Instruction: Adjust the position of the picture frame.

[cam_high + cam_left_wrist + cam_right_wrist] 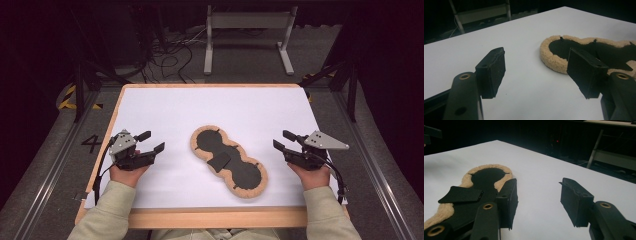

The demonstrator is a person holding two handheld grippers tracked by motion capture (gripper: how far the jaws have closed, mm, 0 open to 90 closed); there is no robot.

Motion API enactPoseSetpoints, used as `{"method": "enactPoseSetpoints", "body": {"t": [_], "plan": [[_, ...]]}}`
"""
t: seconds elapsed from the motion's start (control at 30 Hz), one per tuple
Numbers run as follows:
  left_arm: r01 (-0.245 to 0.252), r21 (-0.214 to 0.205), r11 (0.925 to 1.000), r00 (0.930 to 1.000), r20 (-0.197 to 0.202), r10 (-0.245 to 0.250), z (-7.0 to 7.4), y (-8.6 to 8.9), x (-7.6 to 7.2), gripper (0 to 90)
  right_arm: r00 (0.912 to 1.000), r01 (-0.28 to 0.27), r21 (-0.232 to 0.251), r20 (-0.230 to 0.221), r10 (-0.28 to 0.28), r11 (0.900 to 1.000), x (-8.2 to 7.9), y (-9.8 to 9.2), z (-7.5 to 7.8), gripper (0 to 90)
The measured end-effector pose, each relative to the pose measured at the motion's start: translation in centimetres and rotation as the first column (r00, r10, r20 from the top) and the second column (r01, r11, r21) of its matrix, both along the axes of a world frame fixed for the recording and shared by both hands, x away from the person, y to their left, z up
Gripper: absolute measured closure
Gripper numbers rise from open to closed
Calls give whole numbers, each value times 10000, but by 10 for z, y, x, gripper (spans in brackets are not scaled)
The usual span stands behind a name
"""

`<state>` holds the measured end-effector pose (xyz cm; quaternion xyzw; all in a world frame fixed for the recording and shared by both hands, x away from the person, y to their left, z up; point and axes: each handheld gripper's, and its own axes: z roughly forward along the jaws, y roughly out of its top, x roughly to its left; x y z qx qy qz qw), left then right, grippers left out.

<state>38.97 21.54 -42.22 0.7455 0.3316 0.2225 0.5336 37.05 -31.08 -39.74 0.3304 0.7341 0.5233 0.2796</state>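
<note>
While no container stands on the white table (165, 107), a tan fleece pad (228, 161) with a black face lies flat at its centre. Left gripper (151, 141) and right gripper (282, 139) flank it, jaws spread, empty.

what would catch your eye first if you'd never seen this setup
The peanut-shaped black pad with a tan fleece rim lying slantwise mid-table, a small black flap resting on its waist. Next, the left gripper and right gripper, both open and holding nothing, flanking it on the white table, apart from the pad.
</note>
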Motion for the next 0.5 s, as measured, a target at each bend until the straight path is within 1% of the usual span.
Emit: {"method": "enactPoseSetpoints", "body": {"t": [0.27, 0.5], "plan": [[0, 27, 10000, 10000, -33, 0, 0, 0, 1, 315, 10000, 34, 13, -23, -34, 10000, 0, 0, 0, 474], [-5, -56, 10000, 10000, -48, 5, 0, 0, 2, 316, 10000, 32, -42, -21, -32, 10000, -1, 0, 1, 473]]}}
